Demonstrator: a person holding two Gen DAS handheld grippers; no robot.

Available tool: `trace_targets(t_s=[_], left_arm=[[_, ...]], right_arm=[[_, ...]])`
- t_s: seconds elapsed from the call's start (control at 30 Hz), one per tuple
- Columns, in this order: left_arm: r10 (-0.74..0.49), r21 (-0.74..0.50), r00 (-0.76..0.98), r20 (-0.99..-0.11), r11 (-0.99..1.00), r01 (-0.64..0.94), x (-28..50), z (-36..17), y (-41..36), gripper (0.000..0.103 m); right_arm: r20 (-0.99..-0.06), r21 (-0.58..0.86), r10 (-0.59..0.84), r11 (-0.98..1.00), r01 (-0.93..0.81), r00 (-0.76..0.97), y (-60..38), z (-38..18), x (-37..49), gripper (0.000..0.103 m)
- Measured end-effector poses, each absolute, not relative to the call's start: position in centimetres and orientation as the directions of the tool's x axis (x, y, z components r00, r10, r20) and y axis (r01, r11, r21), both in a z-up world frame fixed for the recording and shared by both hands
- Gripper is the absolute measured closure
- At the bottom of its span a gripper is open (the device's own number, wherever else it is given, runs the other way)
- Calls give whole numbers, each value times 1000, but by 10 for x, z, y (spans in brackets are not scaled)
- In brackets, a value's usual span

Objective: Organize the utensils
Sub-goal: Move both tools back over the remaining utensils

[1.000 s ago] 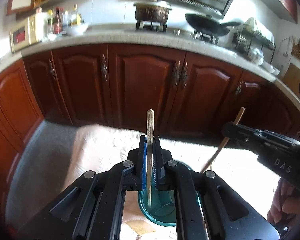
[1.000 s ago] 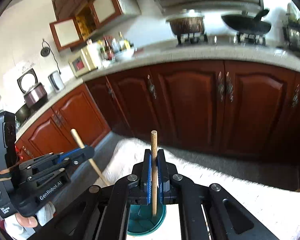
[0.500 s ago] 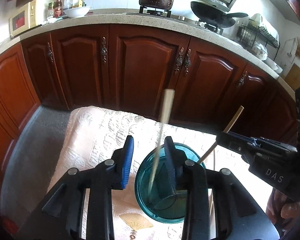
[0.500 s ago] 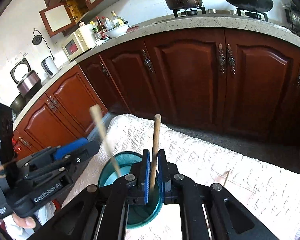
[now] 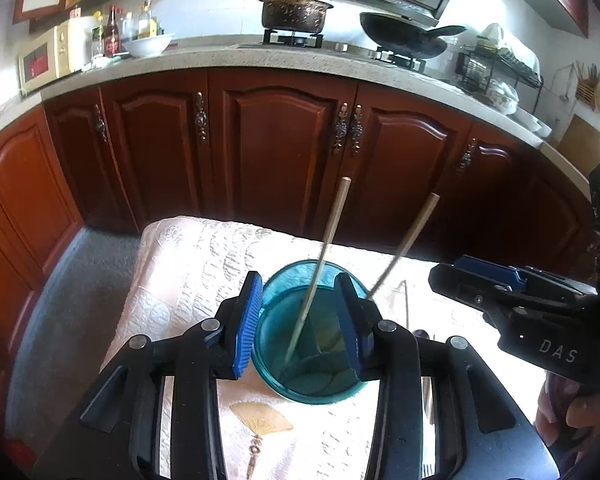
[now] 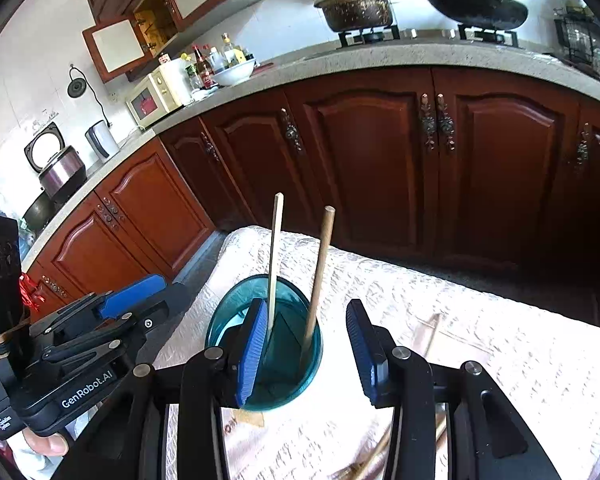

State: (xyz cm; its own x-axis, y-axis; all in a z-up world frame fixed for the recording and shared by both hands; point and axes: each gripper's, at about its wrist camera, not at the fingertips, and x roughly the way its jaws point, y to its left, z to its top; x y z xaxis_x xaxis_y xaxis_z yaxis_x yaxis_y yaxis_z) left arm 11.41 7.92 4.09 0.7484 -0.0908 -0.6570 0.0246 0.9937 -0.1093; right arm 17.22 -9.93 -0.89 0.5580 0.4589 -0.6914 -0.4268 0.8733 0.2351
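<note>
We look down over both handheld grippers at a teal cup (image 5: pixel 308 360) standing on a cream quilted tablecloth (image 5: pixel 188 272) in front of dark red kitchen cabinets (image 5: pixel 280 148). A second ago each gripper was clamped on one wooden chopstick held upright above the cup; half a second ago our left one had let go while the right was still gripping. Now both have released. The left gripper (image 5: pixel 300 324) has its blue-padded jaws spread wide on either side of the cup, holding nothing, and the right gripper (image 6: pixel 312 348) is likewise spread wide and empty. The two chopsticks stand inside the cup: the left chopstick (image 5: pixel 320 264) leans slightly, its lower end down on the cup floor, and the right chopstick (image 5: pixel 404 240) tilts toward the right, resting against the rim. From the right wrist view they appear as two pale sticks rising side by side out of the cup. We judge this pair stowed. More wooden utensils (image 6: pixel 380 456), partly hidden beneath the right gripper, seem to lie on the cloth, so further pickups probably remain.
</note>
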Motion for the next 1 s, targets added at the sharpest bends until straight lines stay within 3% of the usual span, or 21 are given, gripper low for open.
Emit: trace_targets(t_s=[0.17, 1.0], left_arm=[[-100, -98, 759, -644, 994, 47, 97, 45, 64, 65], [-150, -21, 772, -617, 984, 174, 40, 46, -28, 63]], right_arm=[[-672, 214, 432, 891, -400, 601, -115, 2, 144, 58], [-667, 110, 248, 965, -237, 703, -201, 3, 52, 57]])
